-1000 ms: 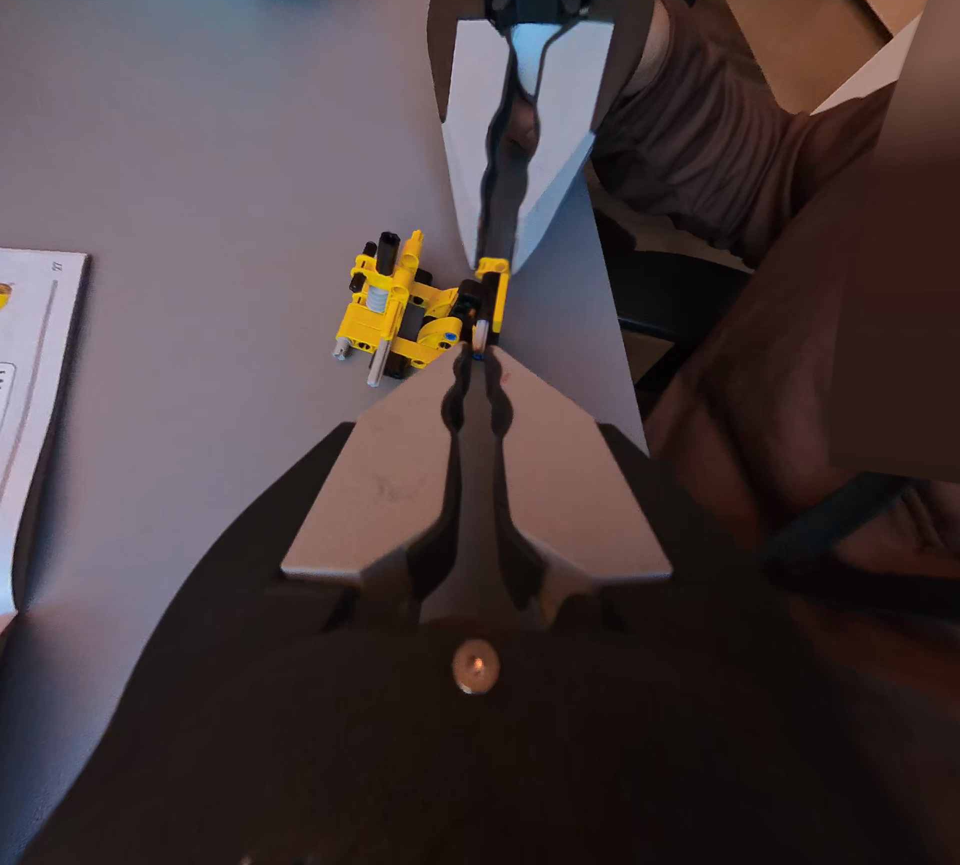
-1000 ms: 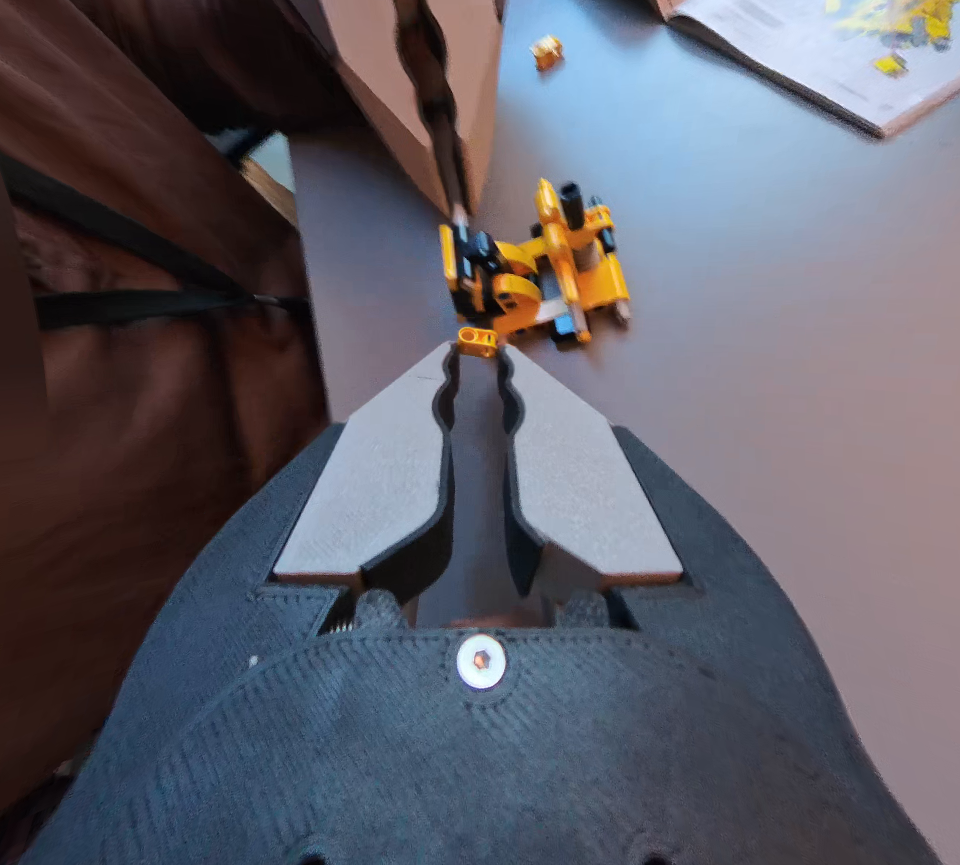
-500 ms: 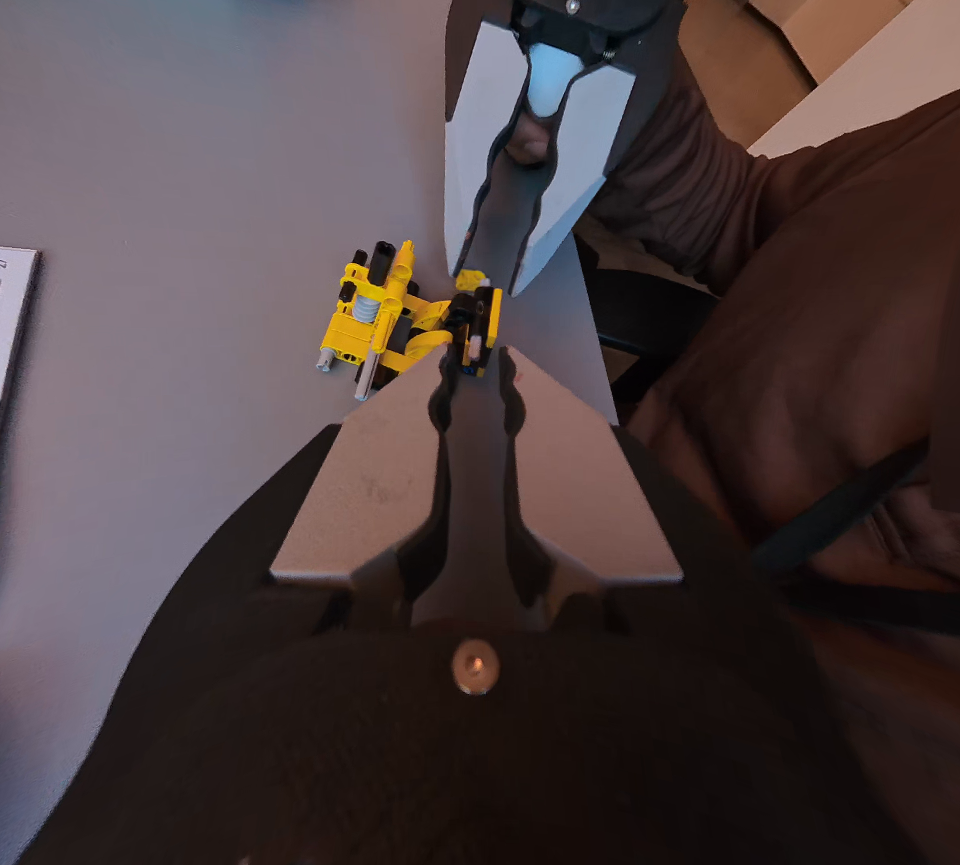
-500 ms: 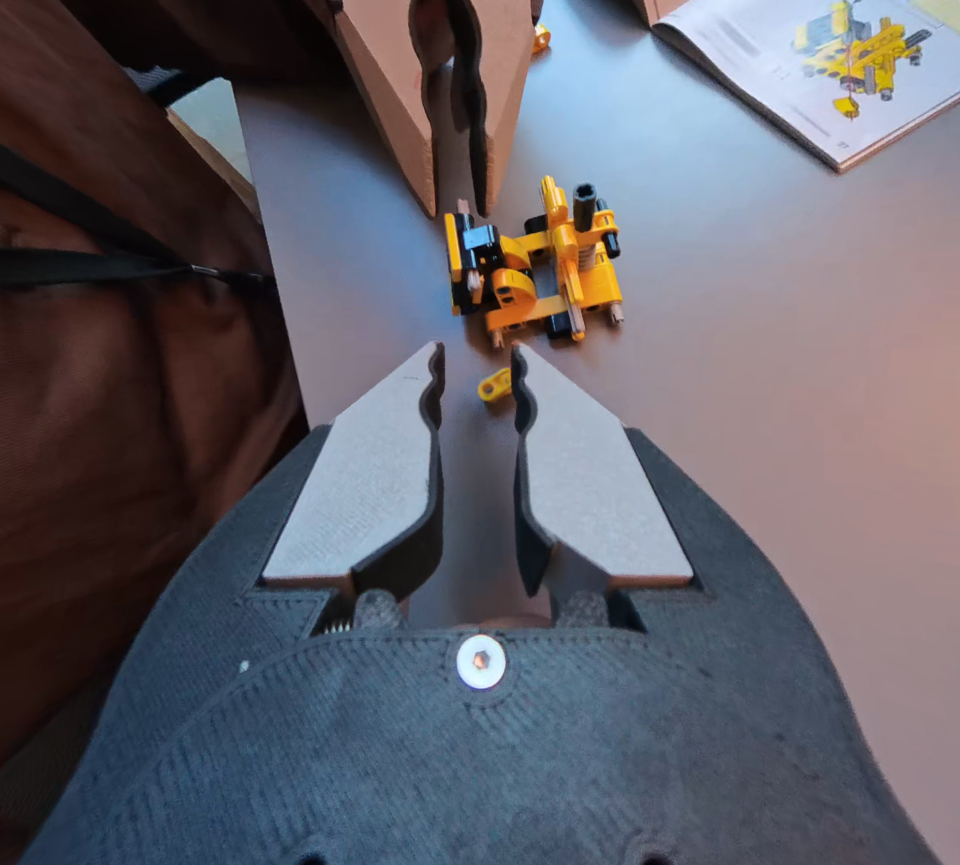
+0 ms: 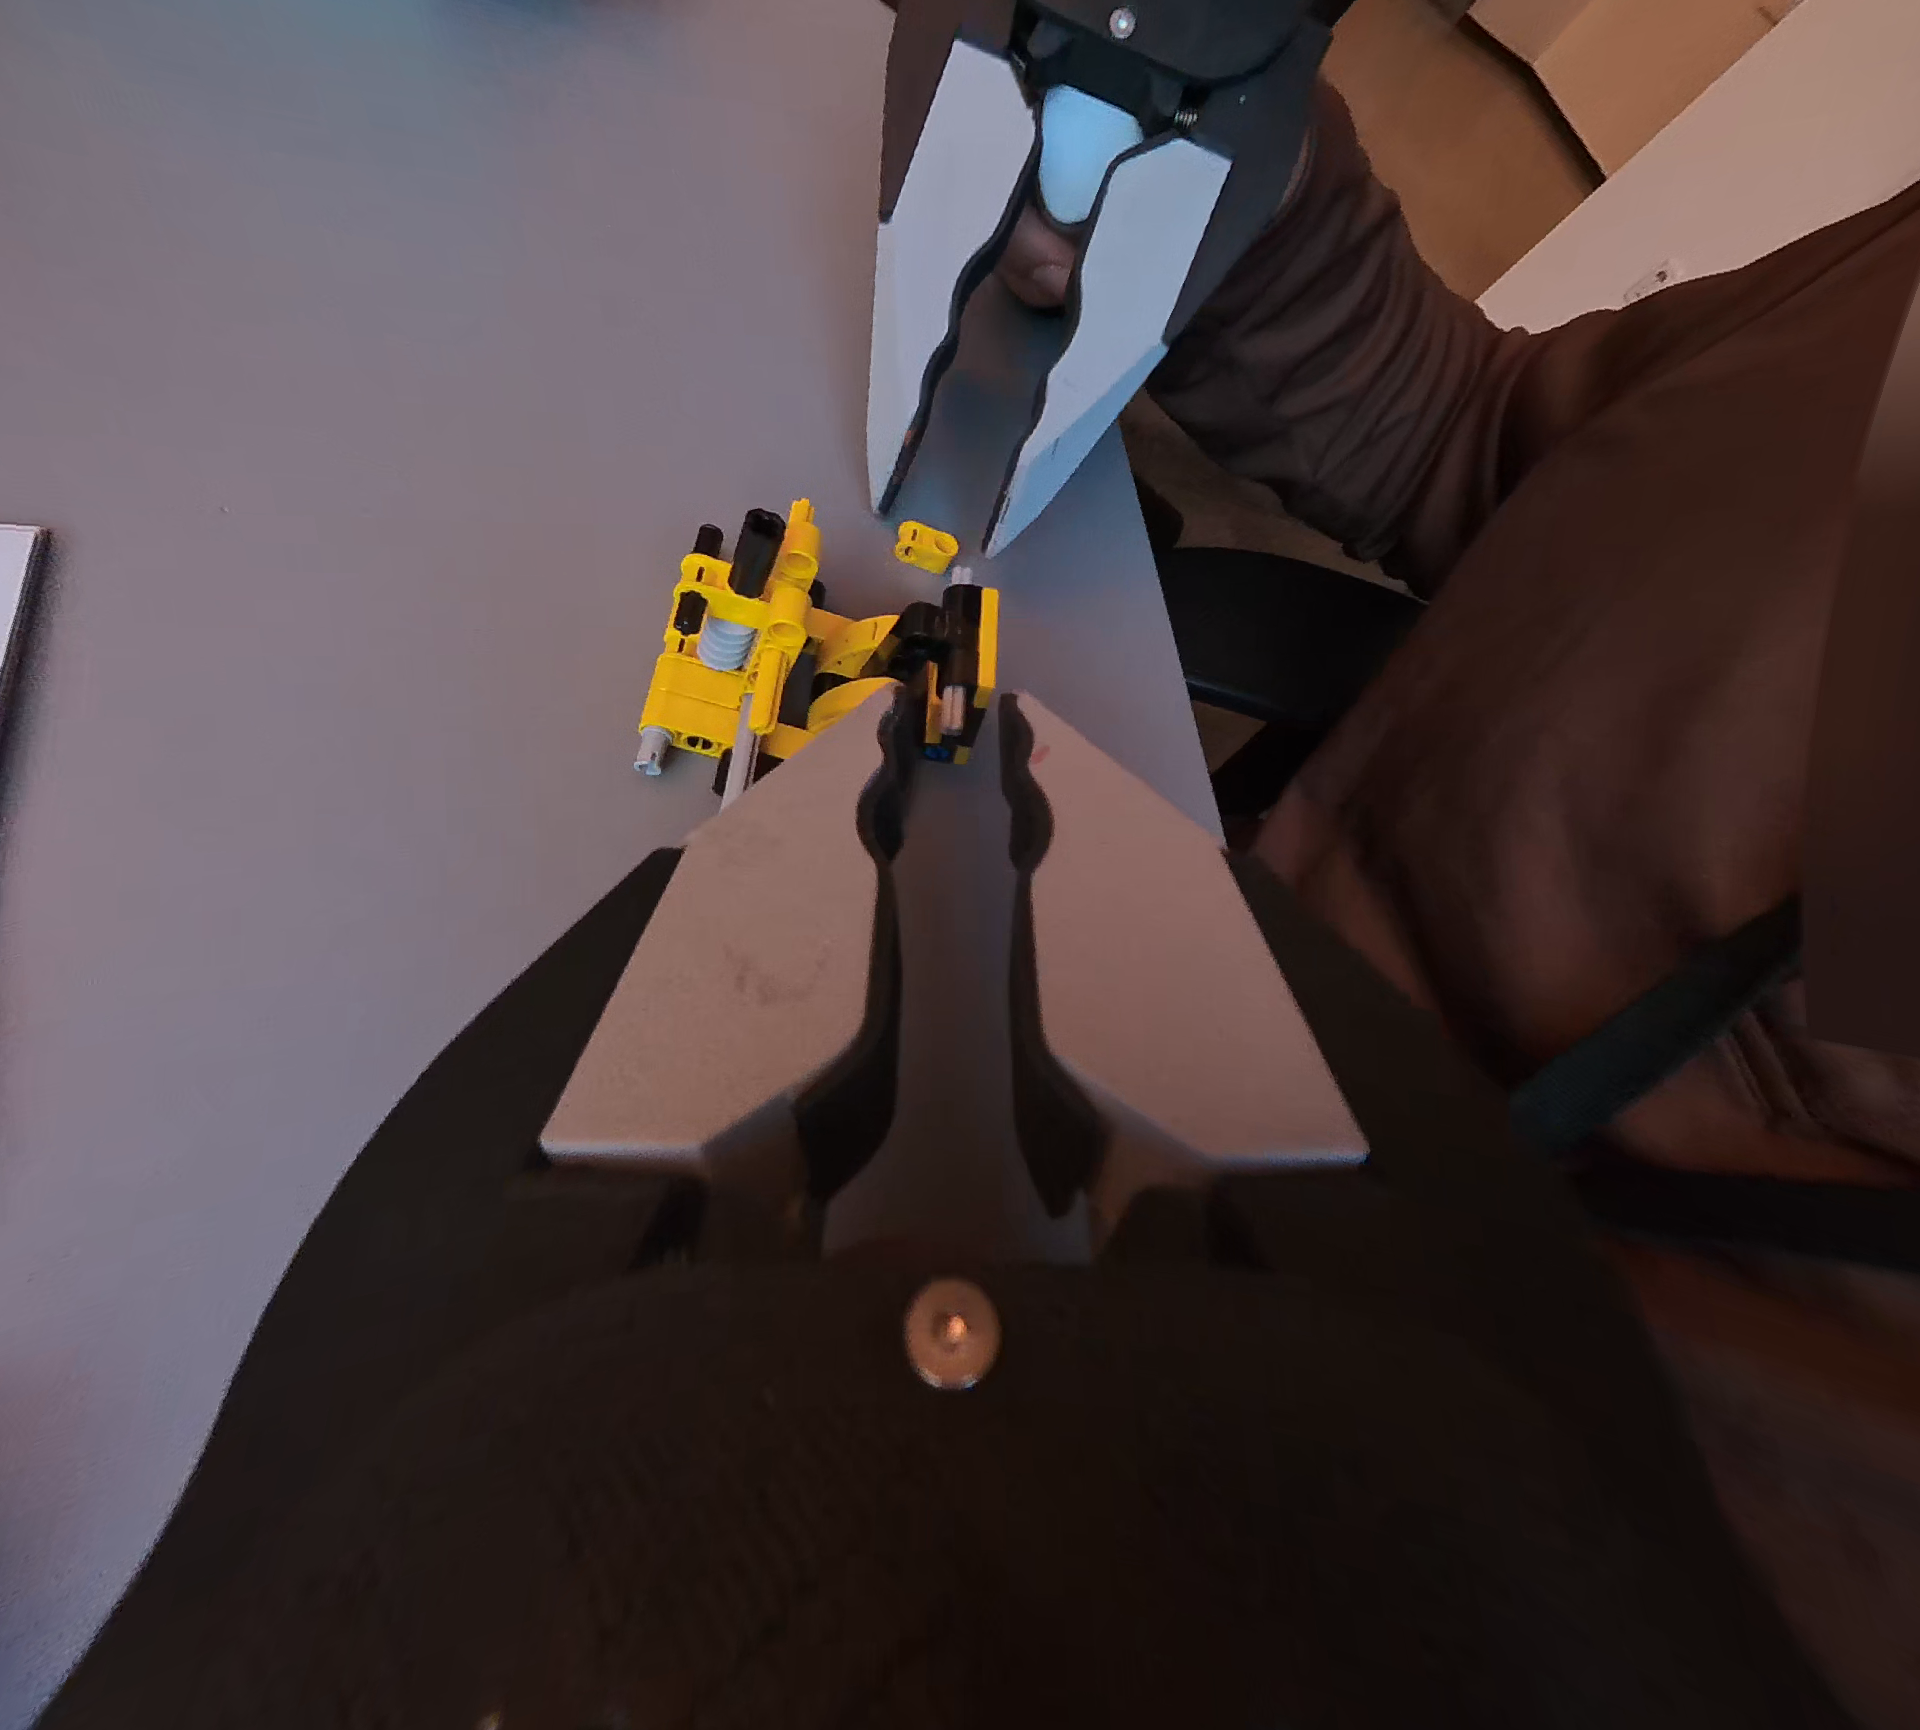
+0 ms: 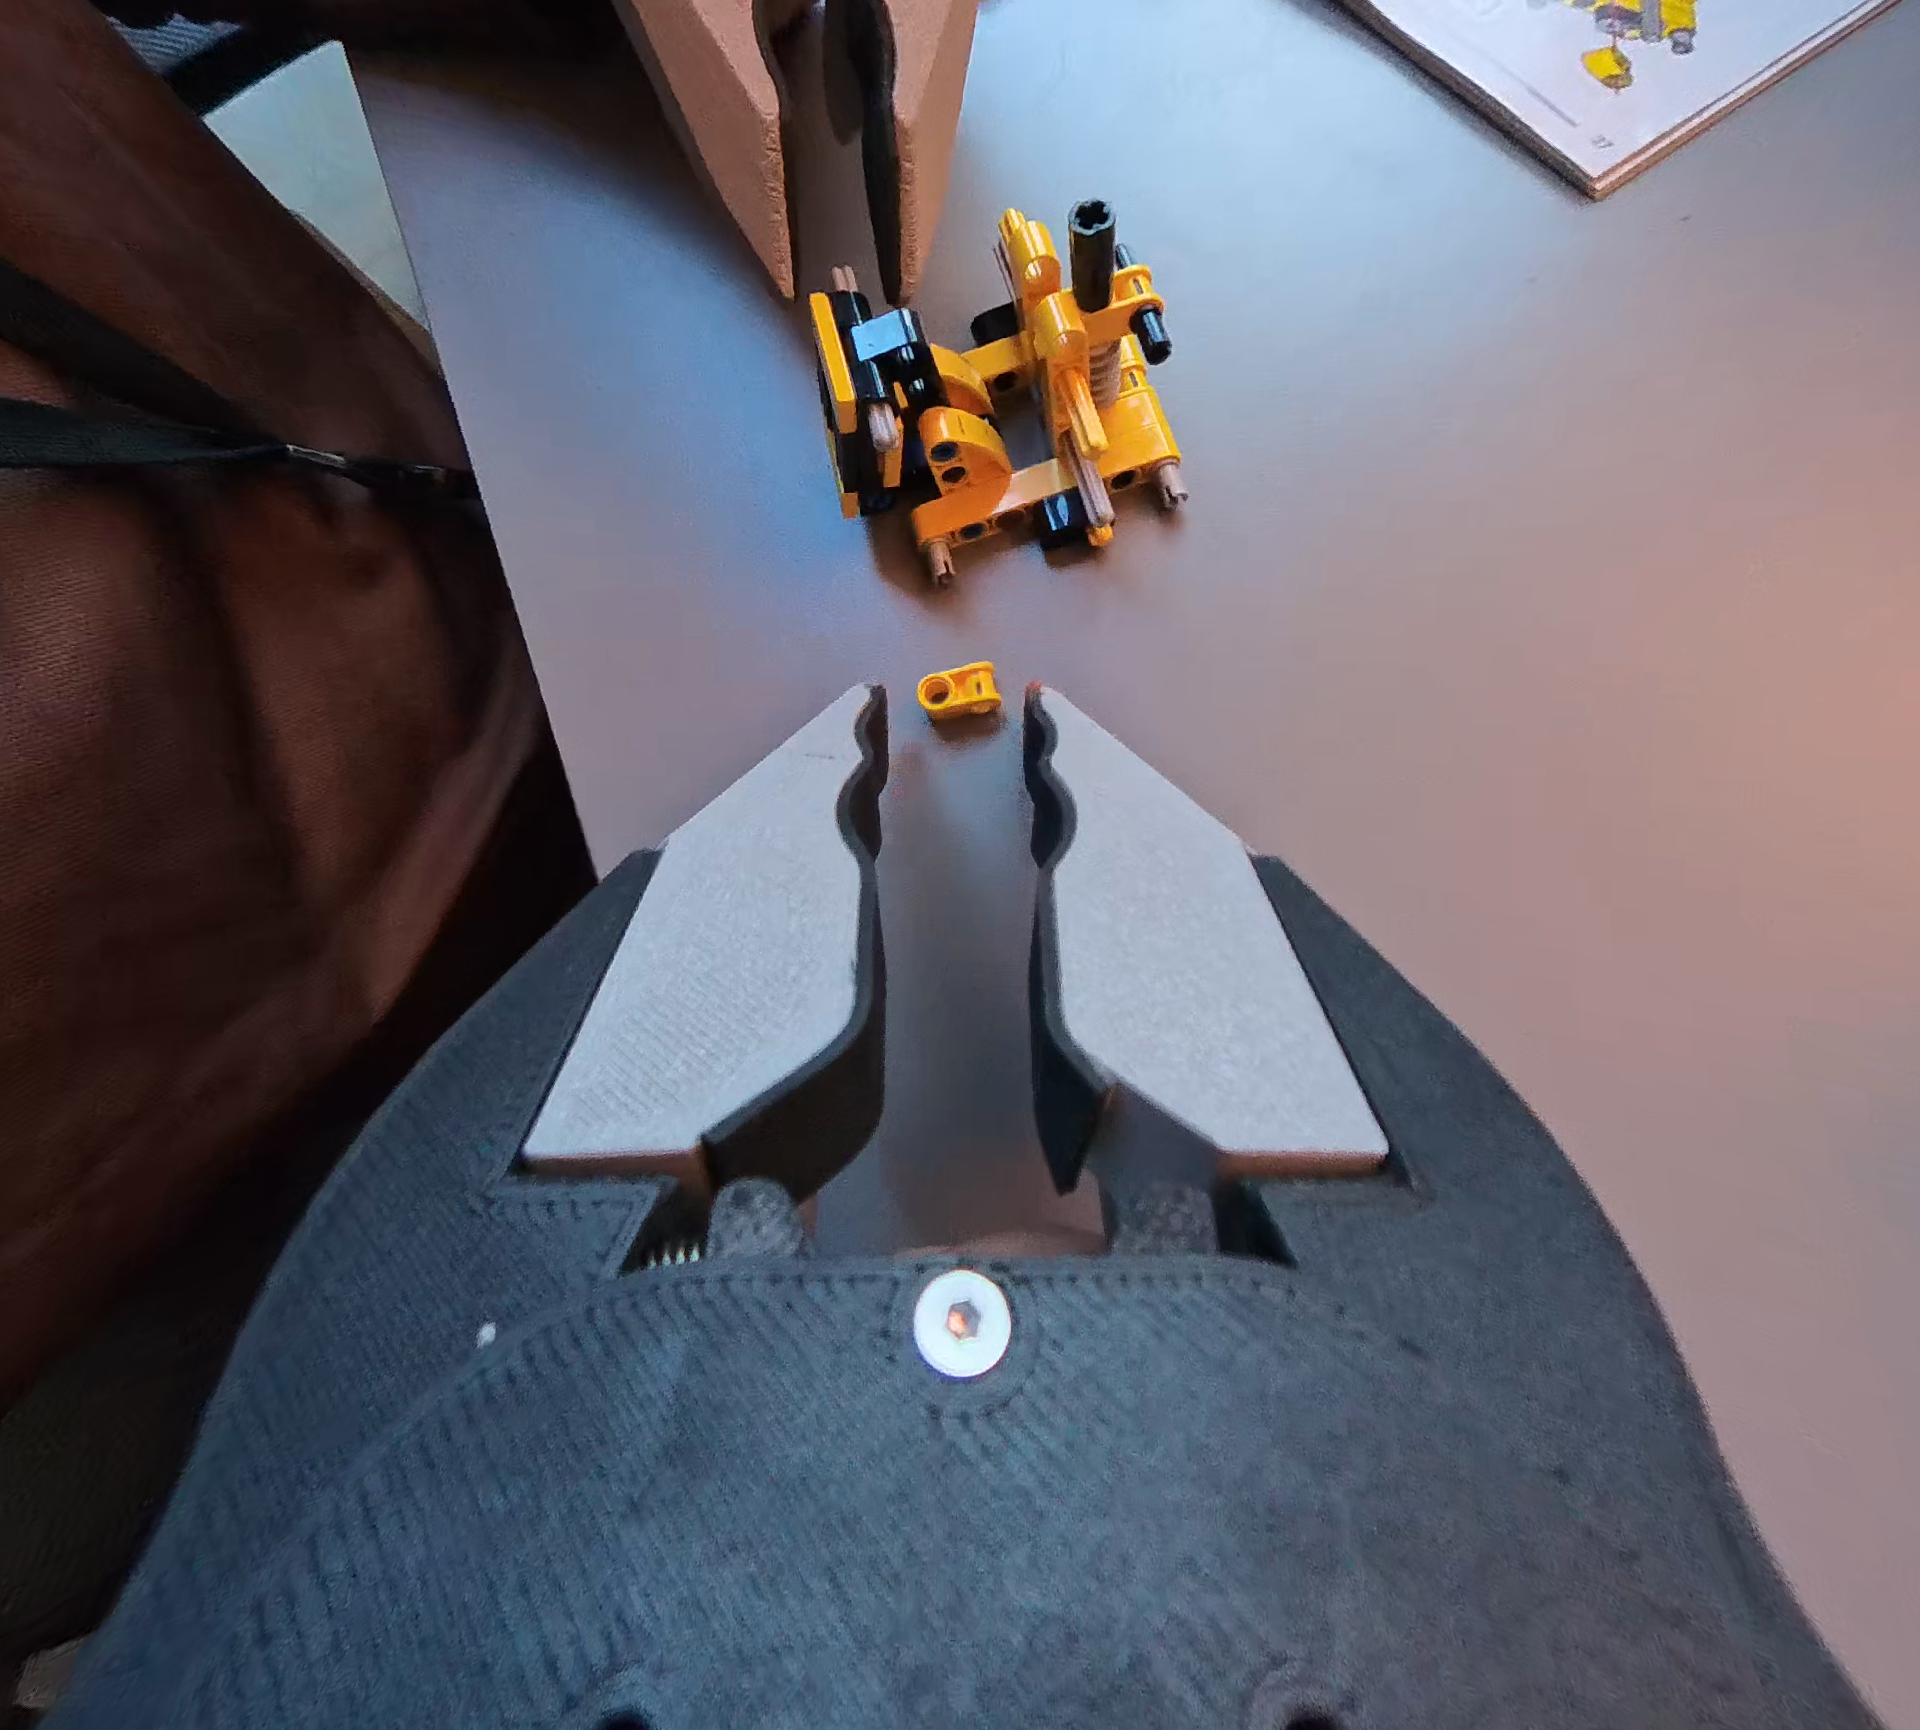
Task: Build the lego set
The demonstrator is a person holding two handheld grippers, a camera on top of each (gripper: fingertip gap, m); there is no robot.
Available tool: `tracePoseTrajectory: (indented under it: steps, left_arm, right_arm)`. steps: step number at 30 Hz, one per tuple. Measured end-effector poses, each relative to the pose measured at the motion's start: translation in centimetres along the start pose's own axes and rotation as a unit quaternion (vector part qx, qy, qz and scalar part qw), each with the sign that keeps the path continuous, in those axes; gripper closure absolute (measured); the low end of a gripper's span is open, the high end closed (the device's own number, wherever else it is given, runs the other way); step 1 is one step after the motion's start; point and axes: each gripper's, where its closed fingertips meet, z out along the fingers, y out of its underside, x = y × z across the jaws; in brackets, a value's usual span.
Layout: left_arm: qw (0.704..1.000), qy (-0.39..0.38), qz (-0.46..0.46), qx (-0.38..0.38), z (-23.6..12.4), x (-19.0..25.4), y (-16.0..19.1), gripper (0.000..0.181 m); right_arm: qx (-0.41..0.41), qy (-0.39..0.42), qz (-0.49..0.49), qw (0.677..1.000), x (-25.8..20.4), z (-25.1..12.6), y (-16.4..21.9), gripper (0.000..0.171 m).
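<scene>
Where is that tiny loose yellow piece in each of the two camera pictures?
Left wrist view: the loose yellow piece lies on the table just above centre, between the tips of the far right gripper.
Right wrist view: the loose yellow piece lies at centre, just ahead of that same gripper's open jaws.
Shared landmark: the yellow-and-black lego model, beside the piece in both.

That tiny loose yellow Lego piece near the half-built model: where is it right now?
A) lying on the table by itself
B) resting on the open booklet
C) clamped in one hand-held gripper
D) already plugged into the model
A: the small yellow piece lies on the grey table, just ahead of the right hand-held gripper, whose fingers are spread and not touching it, apart from the model.
</scene>
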Motion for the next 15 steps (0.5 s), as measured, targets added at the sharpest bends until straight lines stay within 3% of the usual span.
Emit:
tracePoseTrajectory:
  steps: [8,11,15]
  left_arm:
    - [1.0,-0.015,0.005,0.004,-0.3,-0.1,-0.2,0.161]
    - [0.999,-0.024,0.022,0.019,-0.7,0.3,-1.1,0.161]
    - [0.995,-0.041,0.084,0.027,-0.7,2.0,-2.3,0.162]
  right_arm:
    - [0.008,0.009,-0.018,1.0,-0.1,0.3,-0.3,0.159]
    - [0.103,-0.037,0.005,0.994,-1.4,-1.1,-2.8,0.158]
    - [0.246,-0.138,0.069,0.957,-3.2,-3.7,-6.1,0.159]
